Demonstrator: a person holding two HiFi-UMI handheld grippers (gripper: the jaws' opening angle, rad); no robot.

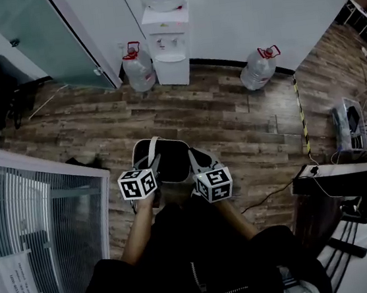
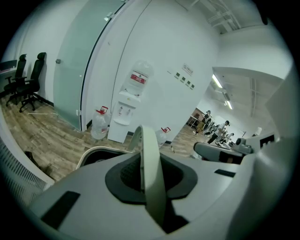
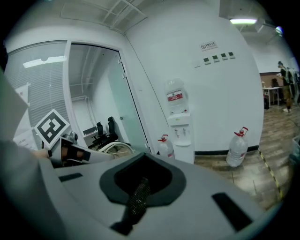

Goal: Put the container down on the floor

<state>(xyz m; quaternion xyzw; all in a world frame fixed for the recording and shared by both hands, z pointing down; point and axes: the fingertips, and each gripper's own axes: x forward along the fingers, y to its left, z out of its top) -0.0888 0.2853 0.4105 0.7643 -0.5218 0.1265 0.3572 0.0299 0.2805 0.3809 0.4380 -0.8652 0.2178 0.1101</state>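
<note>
White handle [image 2: 151, 154] of the container [image 1: 169, 163]: a pale curved strip that passes straight through the left gripper [image 2: 150, 187]. The fingers of this gripper are narrow and clamped on the strip, with their dark textured pads against its sides. The container is a dark tub with a pale rim. In the head view it hangs in the air in front of the person, between the two grippers and above the wooden floor [image 1: 232, 113], not resting on it.

The right gripper [image 3: 138, 197] sits at the right edge of the container. Its fingers are drawn close together, and only a thin dark textured strip shows in the slot between them. What that strip is cannot be told. The right gripper view also shows the pale rim of the container to the left, just beyond the left gripper's marker cube.

A water dispenser [image 1: 170, 44] stands against the white wall. One water jug [image 1: 139, 68] stands on the floor just beside it on the left. A second jug [image 1: 259, 68] stands apart on the right.
</note>
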